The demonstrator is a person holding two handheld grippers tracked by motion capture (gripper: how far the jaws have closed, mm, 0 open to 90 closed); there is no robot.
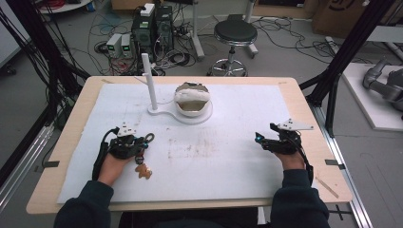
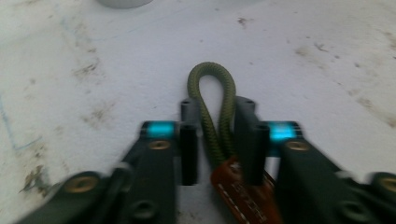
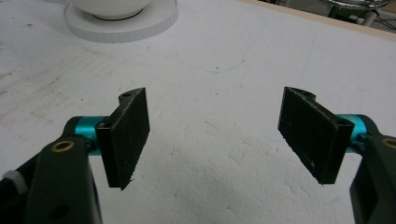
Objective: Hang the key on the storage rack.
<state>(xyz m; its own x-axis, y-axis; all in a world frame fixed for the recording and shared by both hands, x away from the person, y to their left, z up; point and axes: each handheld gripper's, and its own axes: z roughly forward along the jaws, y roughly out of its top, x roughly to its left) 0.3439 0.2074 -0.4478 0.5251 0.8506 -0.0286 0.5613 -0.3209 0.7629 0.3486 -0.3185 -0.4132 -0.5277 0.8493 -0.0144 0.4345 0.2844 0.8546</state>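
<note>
Lying under two grippers: one cord loop (image 2: pixel 212 100), one white stand (image 1: pixel 179 110).

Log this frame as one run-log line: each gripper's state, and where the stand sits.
left gripper: shut on cord loop, brown tag hanging | right gripper: open, nothing held | white stand: far centre of table

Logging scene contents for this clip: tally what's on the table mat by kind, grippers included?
Handheld grippers: 2, left gripper and right gripper
Olive cord loop with brown tag, clamped in the left gripper: 1
White stand with upright post: 1
Bowl on the stand's base: 1
Total: 5
</note>
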